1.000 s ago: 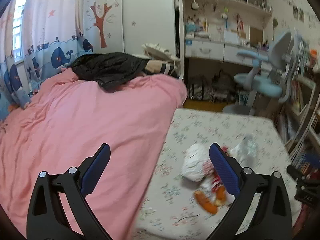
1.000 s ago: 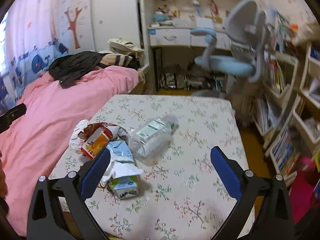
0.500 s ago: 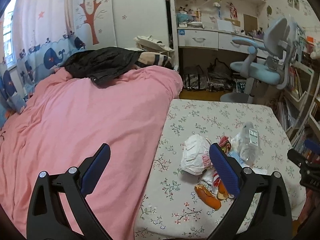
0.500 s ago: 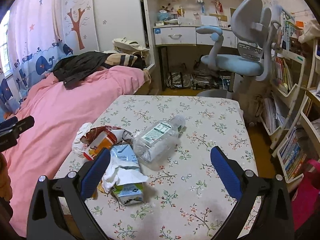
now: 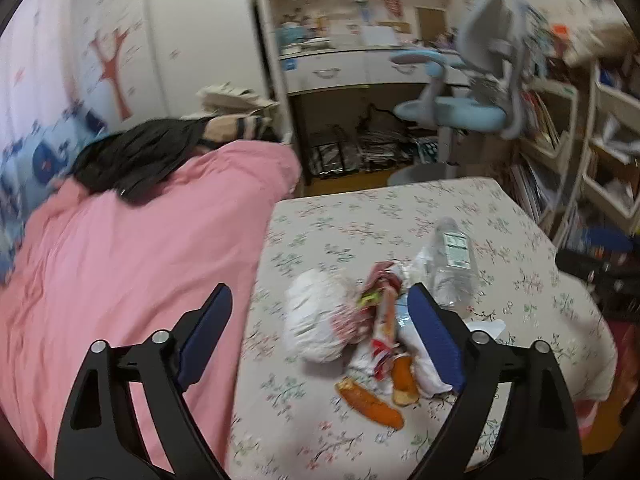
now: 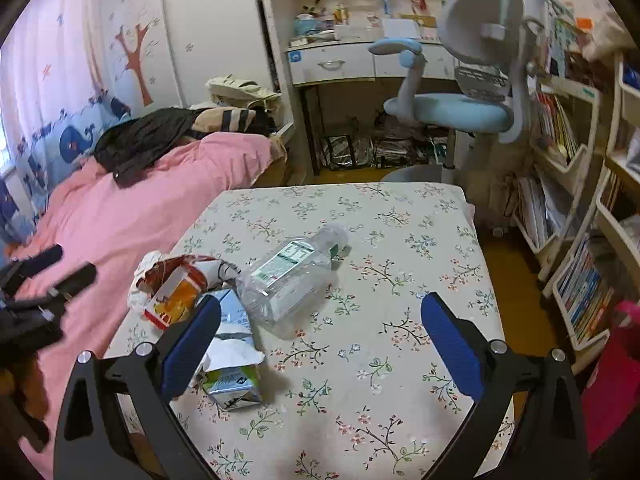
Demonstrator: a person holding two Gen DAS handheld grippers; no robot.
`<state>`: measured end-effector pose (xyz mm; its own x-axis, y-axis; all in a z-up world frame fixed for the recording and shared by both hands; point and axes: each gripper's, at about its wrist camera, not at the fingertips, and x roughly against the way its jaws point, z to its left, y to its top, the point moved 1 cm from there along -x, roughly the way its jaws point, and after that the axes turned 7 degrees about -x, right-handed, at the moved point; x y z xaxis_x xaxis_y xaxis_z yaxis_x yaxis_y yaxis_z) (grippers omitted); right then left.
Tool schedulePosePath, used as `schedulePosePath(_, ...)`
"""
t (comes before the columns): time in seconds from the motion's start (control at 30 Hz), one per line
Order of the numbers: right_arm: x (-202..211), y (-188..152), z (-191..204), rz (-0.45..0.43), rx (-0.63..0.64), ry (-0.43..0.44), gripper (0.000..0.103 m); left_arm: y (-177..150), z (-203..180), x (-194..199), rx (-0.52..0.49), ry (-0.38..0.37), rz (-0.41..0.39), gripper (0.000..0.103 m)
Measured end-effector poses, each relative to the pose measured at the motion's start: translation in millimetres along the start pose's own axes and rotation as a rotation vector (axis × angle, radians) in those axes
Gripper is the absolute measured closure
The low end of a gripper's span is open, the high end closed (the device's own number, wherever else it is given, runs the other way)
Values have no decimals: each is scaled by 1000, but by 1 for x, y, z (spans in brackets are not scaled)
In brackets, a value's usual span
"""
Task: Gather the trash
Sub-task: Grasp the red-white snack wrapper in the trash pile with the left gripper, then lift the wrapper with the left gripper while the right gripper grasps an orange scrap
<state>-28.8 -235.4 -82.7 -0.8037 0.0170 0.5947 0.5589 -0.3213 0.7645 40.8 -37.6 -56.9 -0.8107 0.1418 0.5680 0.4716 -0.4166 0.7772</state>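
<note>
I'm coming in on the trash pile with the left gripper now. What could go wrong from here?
The left gripper has its jaws closing with nothing gripped yet; the white crumpled bag lies between them, and a pinch may catch only loose film.

The pile sits near the table edge by the pink bedding; a nudge could push the orange peel off.

The plastic bottle lies on its side and may roll.
</note>
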Motion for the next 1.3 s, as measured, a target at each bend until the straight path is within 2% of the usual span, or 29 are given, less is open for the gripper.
schedulePosePath(0.13, 1, 3, -7, 3, -19, 10, 7, 5, -27, -23, -82, 9, 16, 26)
schedulePosePath(0.2, 1, 4, -9, 4, -19, 14, 7, 6, -35, -34, -86, -9, 41, 30)
schedulePosePath(0.33, -2, 8, -15, 9, -30, 18, 7, 9, -42, -47, -101, -13, 62, 32)
schedulePosePath(0.47, -6, 12, -20, 8, -42, 20, 7, 10, -48, -56, -107, -24, 78, 38)
schedulePosePath(0.63, -13, 15, -23, 19, -58, 22, 7, 12, -51, -70, -117, -46, 115, 57)
schedulePosePath(0.73, -15, 15, -23, 24, -68, 26, 7, 11, -47, -77, -104, -69, 144, 80)
schedulePosePath(0.77, -16, 17, -23, 26, -70, 30, 7, 10, -45, -79, -93, -76, 153, 90)
schedulePosePath(0.8, -17, 17, -22, 28, -69, 32, 7, 11, -39, -80, -67, -87, 160, 95)
schedulePosePath(0.87, -19, 17, -19, 31, -61, 36, 7, 12, -27, -75, -9, -122, 152, 97)
schedulePosePath(0.97, -18, 15, -11, 38, -38, 52, 7, 18, -5, -62, 90, -172, 113, 99)
schedulePosePath(1.1, -14, 11, -1, 39, -1, 76, 7, 25, 27, -33, 216, -213, 18, 99)
schedulePosePath(1.3, -15, 5, 7, 53, 29, 98, 7, 17, 50, -22, 304, -242, -1, 99)
